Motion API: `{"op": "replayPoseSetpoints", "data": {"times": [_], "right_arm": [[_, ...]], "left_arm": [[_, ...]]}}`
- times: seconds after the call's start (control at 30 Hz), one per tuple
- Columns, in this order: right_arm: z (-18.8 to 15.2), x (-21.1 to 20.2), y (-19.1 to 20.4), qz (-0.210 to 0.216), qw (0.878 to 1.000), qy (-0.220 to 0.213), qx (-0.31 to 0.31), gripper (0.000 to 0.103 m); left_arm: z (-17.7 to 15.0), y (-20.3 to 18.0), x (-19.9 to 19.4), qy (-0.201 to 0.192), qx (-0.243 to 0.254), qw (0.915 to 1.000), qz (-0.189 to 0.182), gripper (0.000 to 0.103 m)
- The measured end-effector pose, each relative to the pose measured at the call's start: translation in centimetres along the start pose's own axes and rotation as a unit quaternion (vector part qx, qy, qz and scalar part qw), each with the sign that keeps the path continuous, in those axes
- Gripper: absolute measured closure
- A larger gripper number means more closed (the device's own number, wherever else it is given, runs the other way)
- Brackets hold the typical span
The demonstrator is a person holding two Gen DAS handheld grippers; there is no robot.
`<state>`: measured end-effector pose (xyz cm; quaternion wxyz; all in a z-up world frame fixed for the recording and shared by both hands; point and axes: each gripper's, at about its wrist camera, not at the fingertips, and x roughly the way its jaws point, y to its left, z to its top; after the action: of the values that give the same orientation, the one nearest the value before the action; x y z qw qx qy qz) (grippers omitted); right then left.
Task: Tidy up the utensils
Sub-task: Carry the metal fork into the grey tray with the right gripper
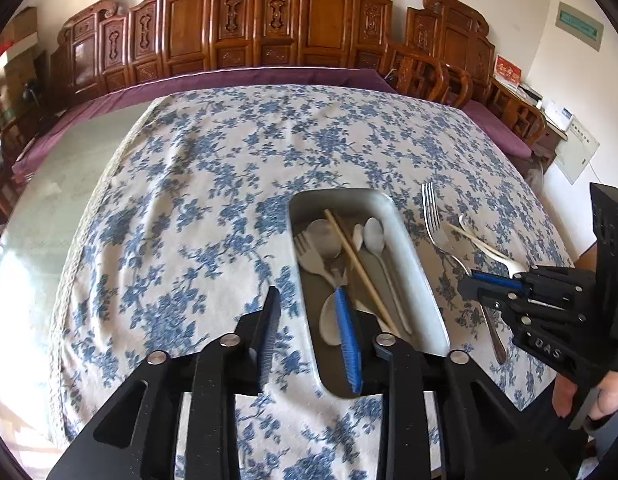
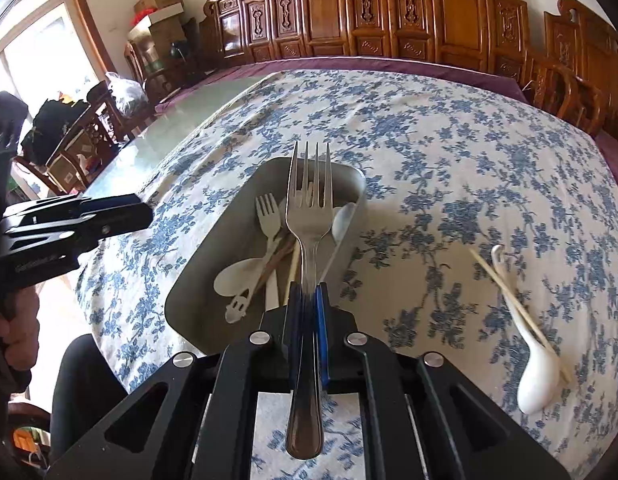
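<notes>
A grey tray (image 1: pixel 413 248) on the floral tablecloth holds several utensils: white spoons, a white fork and wooden chopsticks. My right gripper (image 2: pixel 309 292) is shut on a metal fork (image 2: pixel 309 208) by its neck, tines pointing away over the tray (image 2: pixel 189 280). In the left wrist view the right gripper (image 1: pixel 475 286) sits right of the tray with the fork (image 1: pixel 433 216) in it. My left gripper (image 1: pixel 309 296) is open and empty, its right finger over the tray's near end. A white spoon (image 2: pixel 537 376) and a chopstick (image 2: pixel 509 288) lie on the cloth to the right.
The tablecloth (image 1: pixel 229 184) covers most of a glass-topped table; bare glass (image 1: pixel 69 184) shows at the left. Carved wooden chairs (image 1: pixel 269 28) line the far side. My left gripper (image 2: pixel 145 212) shows at the left of the right wrist view.
</notes>
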<state>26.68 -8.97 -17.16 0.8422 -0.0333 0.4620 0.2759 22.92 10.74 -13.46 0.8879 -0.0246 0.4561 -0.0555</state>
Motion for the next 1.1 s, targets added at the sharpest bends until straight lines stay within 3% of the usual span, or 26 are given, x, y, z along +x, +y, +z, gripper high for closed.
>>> {"op": "replayPoseSetpoints", "data": {"times": [0.07,0.2,0.23,0.27,0.73,1.1], "right_arm": [[0.2,0.5,0.3,0.002,1.0,0.003,0.0,0.094],[1.1,1.6,0.9,0.009,1.0,0.007,0.001,0.094],[1.3,1.8,1.0,0.009,1.0,0.007,0.0,0.094],[1.5,2.0,1.1,0.009,1.0,0.007,-0.001,0.094],[3.5,6.8,2.1,0.015,0.999,0.038,0.013,0.094],[3.0,9.2,3.8,0.037,0.997,0.068,0.019,0.094]], "left_arm": [[-0.3,0.5,-0.3,-0.002,-0.004,1.0,0.004,0.062],[-0.6,1.7,-0.5,0.0,-0.014,0.9999,0.01,0.053],[-0.7,2.1,-0.5,0.0,-0.017,0.9998,0.011,0.041],[-0.8,2.3,-0.6,-0.003,-0.018,0.9998,0.012,0.036],[-1.9,4.5,-0.1,0.008,-0.041,0.9988,0.028,0.031],[-1.9,4.7,-0.1,0.009,-0.043,0.9986,0.031,0.031]]}}
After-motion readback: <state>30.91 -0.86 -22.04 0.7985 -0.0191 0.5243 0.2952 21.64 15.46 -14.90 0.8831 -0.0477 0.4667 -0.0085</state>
